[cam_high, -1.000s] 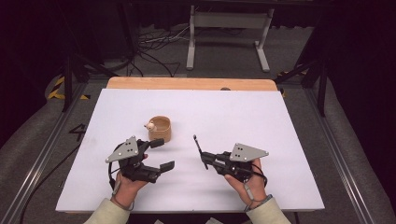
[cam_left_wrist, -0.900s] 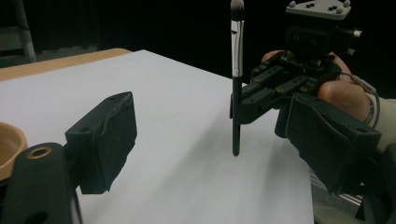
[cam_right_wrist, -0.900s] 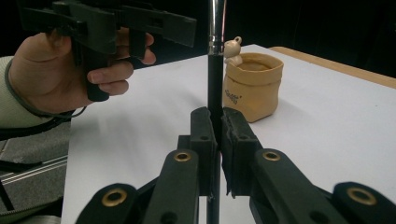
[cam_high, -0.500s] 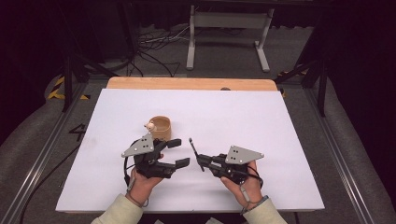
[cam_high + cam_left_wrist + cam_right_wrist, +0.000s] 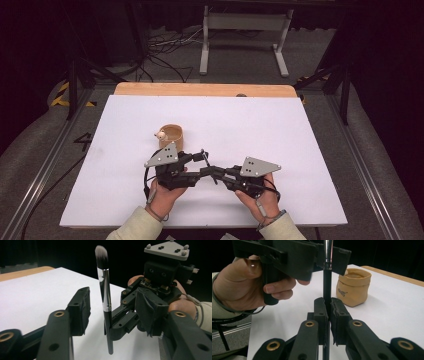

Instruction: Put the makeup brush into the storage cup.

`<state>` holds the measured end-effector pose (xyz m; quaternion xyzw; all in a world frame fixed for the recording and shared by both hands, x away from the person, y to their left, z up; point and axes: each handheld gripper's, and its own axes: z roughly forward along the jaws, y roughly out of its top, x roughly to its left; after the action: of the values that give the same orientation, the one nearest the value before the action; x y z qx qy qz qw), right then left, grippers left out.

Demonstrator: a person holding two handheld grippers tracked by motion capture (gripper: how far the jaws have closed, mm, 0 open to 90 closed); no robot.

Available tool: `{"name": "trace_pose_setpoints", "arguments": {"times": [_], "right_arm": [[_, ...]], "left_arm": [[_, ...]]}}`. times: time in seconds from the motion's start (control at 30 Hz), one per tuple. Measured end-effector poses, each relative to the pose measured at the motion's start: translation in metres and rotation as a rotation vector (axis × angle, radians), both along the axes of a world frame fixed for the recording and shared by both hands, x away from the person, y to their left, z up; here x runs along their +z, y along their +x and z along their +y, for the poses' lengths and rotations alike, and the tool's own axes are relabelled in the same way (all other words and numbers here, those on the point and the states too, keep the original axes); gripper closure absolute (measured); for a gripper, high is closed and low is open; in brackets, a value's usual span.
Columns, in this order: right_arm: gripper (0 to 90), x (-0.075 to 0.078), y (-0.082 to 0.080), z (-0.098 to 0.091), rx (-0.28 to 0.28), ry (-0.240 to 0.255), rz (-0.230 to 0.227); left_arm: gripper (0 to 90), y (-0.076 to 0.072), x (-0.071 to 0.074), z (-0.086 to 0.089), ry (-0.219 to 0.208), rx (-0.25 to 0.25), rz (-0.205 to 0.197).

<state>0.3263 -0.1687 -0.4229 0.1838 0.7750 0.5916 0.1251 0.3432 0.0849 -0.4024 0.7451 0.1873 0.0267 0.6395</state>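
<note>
White rectangular surface (image 5: 280,135): carries all items. Your left gripper (image 5: 200,162): jaws apart, flanking the brush, near the pouch. Your right gripper (image 5: 327,312): clamped on the brush handle. Tan soft pouch (image 5: 171,137): just beyond your left gripper. Black-handled, silver-ferruled makeup brush (image 5: 105,297): upright.

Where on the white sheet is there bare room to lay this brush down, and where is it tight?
Bare: the white sheet right of the right gripper, the strip behind the tan pouch toward the wooden edge, and the left side beyond the left gripper. Crowded: the near middle, where both grippers meet around the brush, with the pouch just behind.
</note>
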Motion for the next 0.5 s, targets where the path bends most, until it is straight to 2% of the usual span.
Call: {"name": "trace_pose_setpoints", "arguments": {"times": [0.3, 0.5], "right_arm": [[84.1, 0.0001, -0.0006, 0.0006, 0.005, 0.003, -0.004], [84.1, -0.0012, 0.0, 0.0007, 0.004, 0.004, -0.001]], "left_arm": [[59.6, 0.0007, -0.0025, 0.0001, 0.015, 0.023, 0.015], [70.3, -0.0001, -0.0042, -0.002, 0.036, 0.042, 0.022]]}}
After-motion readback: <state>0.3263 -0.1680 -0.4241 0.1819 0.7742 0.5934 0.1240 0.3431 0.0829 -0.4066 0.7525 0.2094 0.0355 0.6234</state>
